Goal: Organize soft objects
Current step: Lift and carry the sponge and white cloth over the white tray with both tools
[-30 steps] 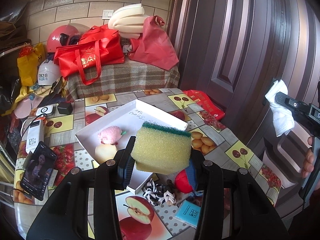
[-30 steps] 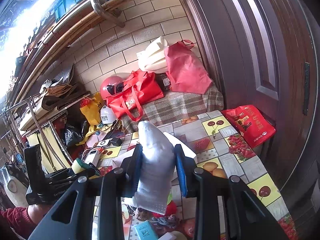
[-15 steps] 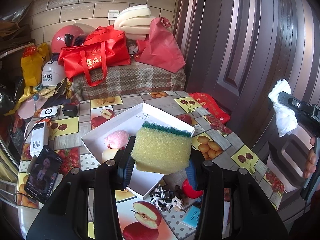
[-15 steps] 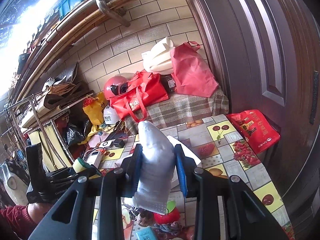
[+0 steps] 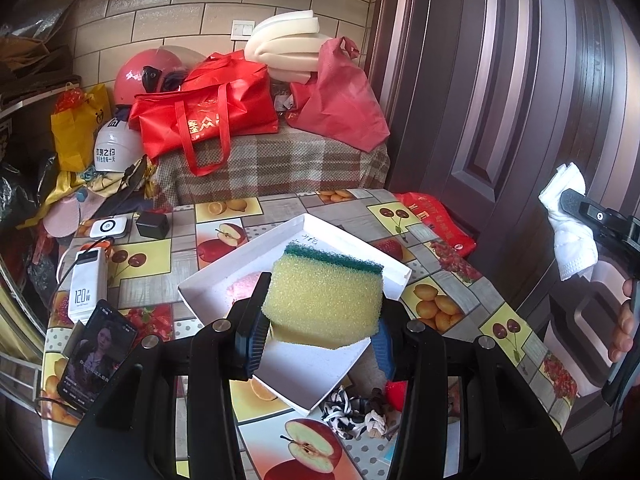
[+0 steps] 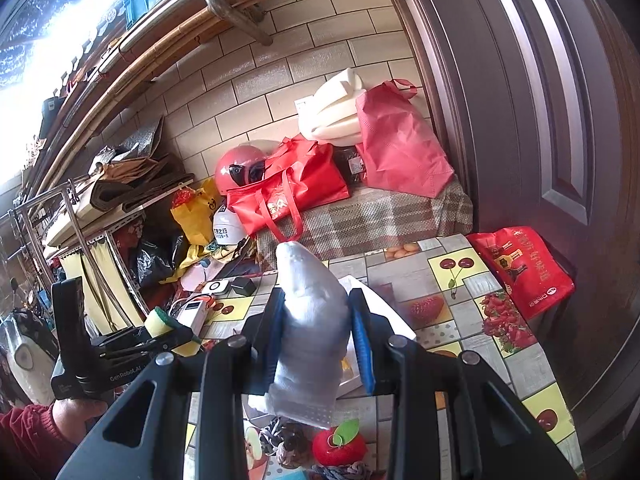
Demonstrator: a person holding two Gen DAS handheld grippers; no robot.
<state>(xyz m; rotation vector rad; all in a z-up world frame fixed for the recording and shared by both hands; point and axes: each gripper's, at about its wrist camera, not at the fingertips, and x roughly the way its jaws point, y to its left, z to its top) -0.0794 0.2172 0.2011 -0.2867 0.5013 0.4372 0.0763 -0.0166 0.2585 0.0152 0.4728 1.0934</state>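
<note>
Fruit-print table (image 5: 452, 280) bears white tray (image 5: 240, 260), power bank (image 5: 86, 280), phone (image 5: 96, 356).

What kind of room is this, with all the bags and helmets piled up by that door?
Probably a home entryway or storage corner, not a lab. A fruit-print tablecloth covers the table beside a dark panelled door, helmets and red shopping bags are heaped against a tiled wall, and a scooter is parked nearby.
</note>
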